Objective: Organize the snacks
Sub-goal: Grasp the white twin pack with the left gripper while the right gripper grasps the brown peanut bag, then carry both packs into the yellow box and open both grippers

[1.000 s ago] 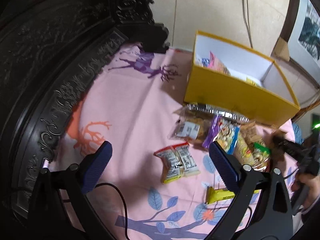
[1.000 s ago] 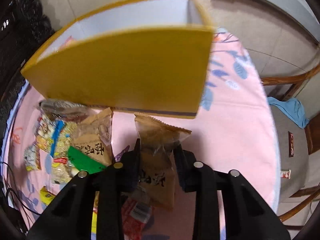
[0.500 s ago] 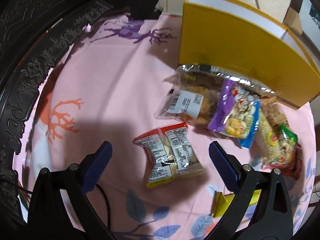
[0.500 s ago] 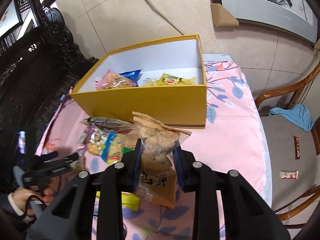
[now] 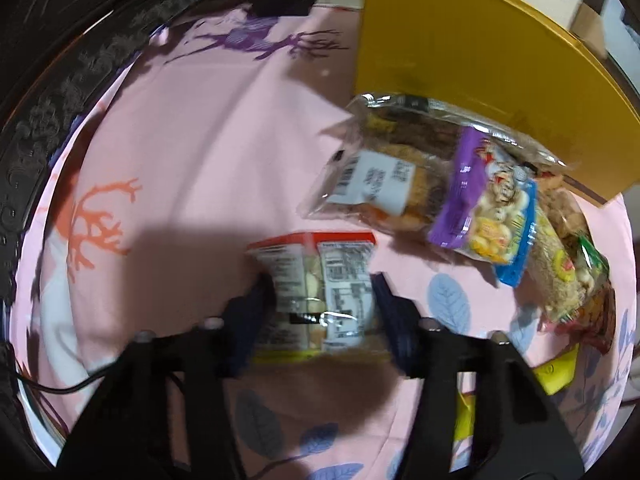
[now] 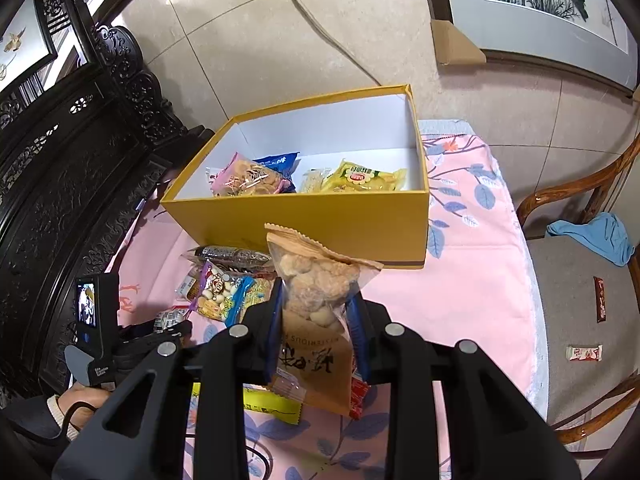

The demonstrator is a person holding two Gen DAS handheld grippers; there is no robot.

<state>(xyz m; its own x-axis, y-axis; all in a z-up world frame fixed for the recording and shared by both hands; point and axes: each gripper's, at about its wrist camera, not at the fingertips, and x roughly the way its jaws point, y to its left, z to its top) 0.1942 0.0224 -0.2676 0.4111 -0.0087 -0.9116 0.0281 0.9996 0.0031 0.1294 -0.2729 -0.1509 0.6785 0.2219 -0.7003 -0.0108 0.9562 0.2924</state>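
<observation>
the left tool (image 5: pixel 320 300) points steeply down at the tabletop (image 5: pixel 192 168), and its jaws are closing around a red-edged snack packet (image 5: pixel 316 280) that lies flat on the pink cloth; the blue pads sit at the packet's two long sides and appear to touch it, though motion blur makes the contact hard to judge. just beyond this tool and to its right lies a heap of loose snacks: a clear bag with a white label (image 5: pixel 380 176), a purple and blue bag (image 5: pixel 488 208) overlapping it, and more packets trailing off to the right. farther ahead stands the yellow box (image 5: pixel 460 52), its outer wall facing the tool.

the right tool (image 6: pixel 314 316) is clamped on a tan bag of puffed snacks (image 6: pixel 316 300), held upright above the tabletop with its crimped top edge pointing away from the tool. directly ahead of it sits the same yellow box (image 6: pixel 320 216), open-topped, with a pink bag (image 6: pixel 248 178), a blue bag (image 6: pixel 278 162) and a yellow bag (image 6: pixel 360 178) inside. to the left and lower down, a hand (image 6: pixel 80 400) grips the other tool's handle. off to the right stands a wooden chair (image 6: pixel 580 200) with a blue cloth (image 6: pixel 592 236) on its seat.
</observation>
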